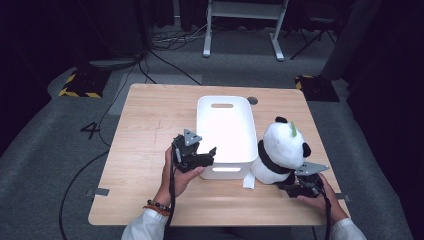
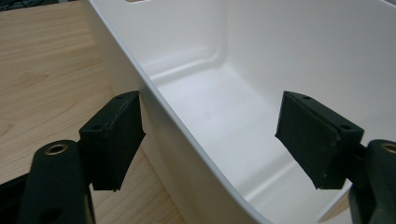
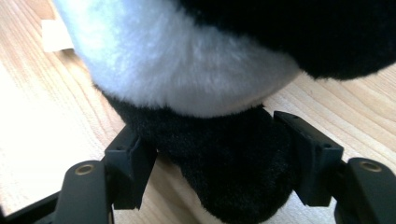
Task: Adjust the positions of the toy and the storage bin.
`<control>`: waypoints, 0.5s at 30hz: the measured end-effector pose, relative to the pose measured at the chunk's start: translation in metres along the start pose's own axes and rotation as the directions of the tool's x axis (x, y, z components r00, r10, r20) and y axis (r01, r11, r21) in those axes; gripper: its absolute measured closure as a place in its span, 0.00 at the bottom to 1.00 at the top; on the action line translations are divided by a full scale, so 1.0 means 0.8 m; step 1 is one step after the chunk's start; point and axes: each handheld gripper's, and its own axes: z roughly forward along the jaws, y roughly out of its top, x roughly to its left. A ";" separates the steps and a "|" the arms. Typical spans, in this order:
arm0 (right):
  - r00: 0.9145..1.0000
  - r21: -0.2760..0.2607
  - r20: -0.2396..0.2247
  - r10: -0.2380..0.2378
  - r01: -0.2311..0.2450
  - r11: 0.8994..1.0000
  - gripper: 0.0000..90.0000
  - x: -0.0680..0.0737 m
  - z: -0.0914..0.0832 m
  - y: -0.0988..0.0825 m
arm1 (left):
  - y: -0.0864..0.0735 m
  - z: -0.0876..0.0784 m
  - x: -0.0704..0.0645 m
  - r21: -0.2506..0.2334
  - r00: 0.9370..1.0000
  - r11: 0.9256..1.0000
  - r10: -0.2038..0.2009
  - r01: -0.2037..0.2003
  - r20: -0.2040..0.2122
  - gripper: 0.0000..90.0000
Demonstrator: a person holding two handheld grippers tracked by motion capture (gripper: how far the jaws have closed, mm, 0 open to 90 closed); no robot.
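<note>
Panda's paw [image 3: 229, 158] clamped in right hand-held gripper [image 3: 224, 163].

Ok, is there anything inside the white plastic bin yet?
No: in the left gripper view the white plastic bin has a bare floor, and the black-and-white plush panda sits on the table beside it.

Both forearms are coming in from the near edge, sleeves white at the wrists. The left hand [image 1: 176, 172], wearing a beaded bracelet, is holding the left gripper [image 1: 210, 155] pointing right, its jaws standing apart and pressing on nothing. The right hand [image 1: 320, 197] is holding the right gripper [image 1: 280, 187] low, pointing left, its jaws squeezing dark plush between them.
</note>
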 end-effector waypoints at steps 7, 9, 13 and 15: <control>1.000 0.001 0.019 0.019 -0.019 1.000 0.36 -0.007 0.003 0.001 | 0.002 0.003 0.001 0.006 1.000 1.000 0.006 -0.006 0.018 0.26; 0.999 0.001 0.022 0.037 -0.037 0.999 0.36 -0.010 0.006 0.003 | 0.003 0.004 0.001 0.007 1.000 1.000 0.006 -0.007 0.022 0.26; 0.998 0.007 0.034 0.046 -0.046 0.999 0.36 -0.017 0.012 0.008 | 0.003 0.005 0.000 0.005 1.000 1.000 0.006 -0.006 0.026 0.26; 0.998 0.006 0.033 0.047 -0.047 0.999 0.36 -0.020 0.012 0.008 | 0.004 0.006 0.000 0.007 1.000 1.000 0.009 -0.009 0.029 0.26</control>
